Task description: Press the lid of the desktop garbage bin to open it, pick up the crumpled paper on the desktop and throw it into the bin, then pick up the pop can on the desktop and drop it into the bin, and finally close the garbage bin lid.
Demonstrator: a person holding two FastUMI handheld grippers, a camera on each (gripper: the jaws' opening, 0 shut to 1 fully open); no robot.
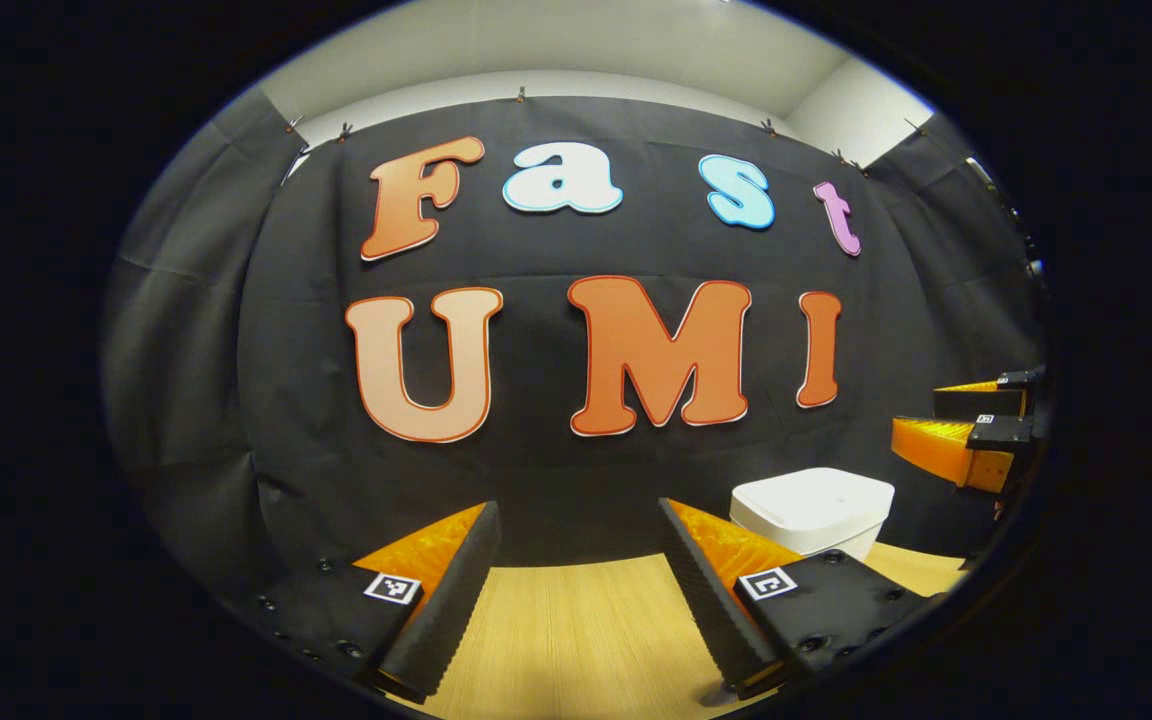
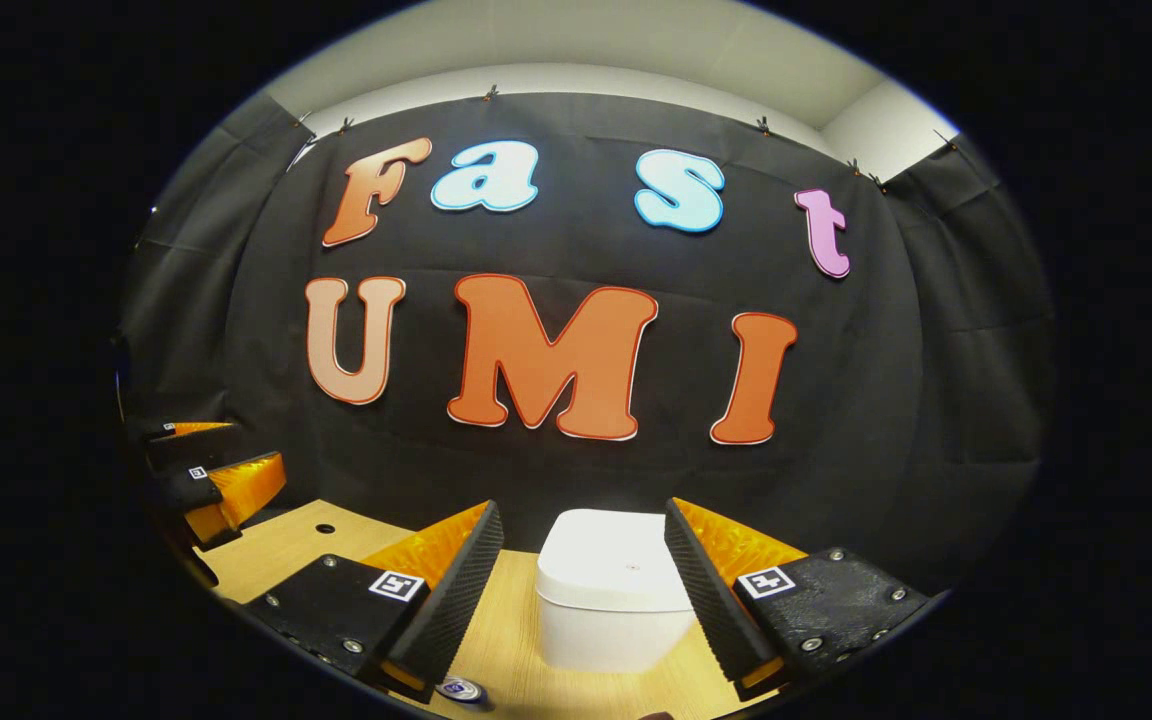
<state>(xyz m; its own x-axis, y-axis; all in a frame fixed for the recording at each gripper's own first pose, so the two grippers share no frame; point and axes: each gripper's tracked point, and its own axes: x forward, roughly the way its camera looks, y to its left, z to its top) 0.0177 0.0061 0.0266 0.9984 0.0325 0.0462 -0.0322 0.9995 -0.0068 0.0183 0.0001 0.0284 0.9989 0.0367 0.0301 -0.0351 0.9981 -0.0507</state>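
Note:
The white desktop bin (image 2: 616,590) stands on the wooden table with its lid down, straight ahead of my right gripper (image 2: 582,515). That gripper is open and holds nothing; the bin sits farther off, framed by its two fingers. The top of a pop can (image 2: 461,689) peeks in at the bottom edge, under the gripper's left finger. My left gripper (image 1: 576,520) is open too and empty, hovering over bare tabletop. From there the bin (image 1: 811,505) stands ahead to the right. The right gripper (image 1: 956,420) hangs above and right of the bin, and the left gripper (image 2: 206,465) appears at the far left.
The wooden table (image 1: 576,620) runs back to the black cloth wall close behind the bin. A small round hole (image 2: 325,528) lies in the tabletop at the left. Cloth walls also close in both sides.

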